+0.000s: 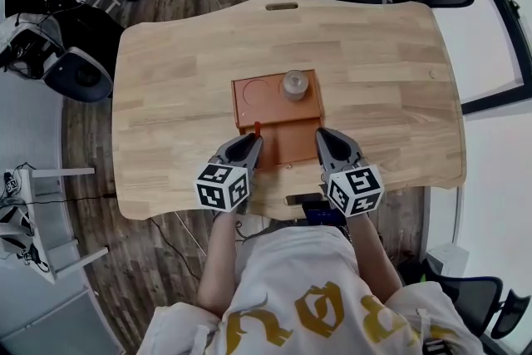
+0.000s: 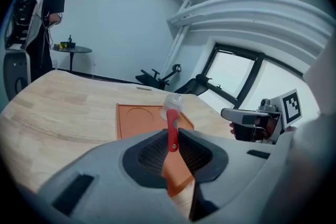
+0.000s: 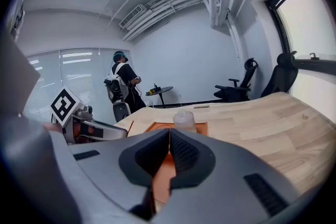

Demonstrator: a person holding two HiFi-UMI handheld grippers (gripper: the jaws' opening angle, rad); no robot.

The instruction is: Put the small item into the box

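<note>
Grippers, two of them, sit at the near edge of one light wooden table [image 1: 166, 96], each carrying one cube with square markers. The left gripper [image 1: 256, 139] has its jaws pressed onto one small red item [image 2: 172, 131], a slim strip that stands upright between the pads with its top poking above them. In the head view that red item [image 1: 257, 127] is over the near left part of the one orange box [image 1: 287, 137]; I cannot tell whether it touches the box floor.

The right gripper [image 3: 169, 136] has its jaws together, tip against tip, with nothing between them. In the head view it is at the near right edge of the box, just beside the left gripper.

The box lies flat at the middle of the table. Its far half carries one round recess [image 1: 254, 92] on the left and one small clear jar [image 1: 294, 85] with a pale lid, upright, on the right. The jar is well apart from both grippers.

Beyond the table, the right gripper view shows one person [image 3: 122, 84] standing beside one small round side table [image 3: 160, 91].
</note>
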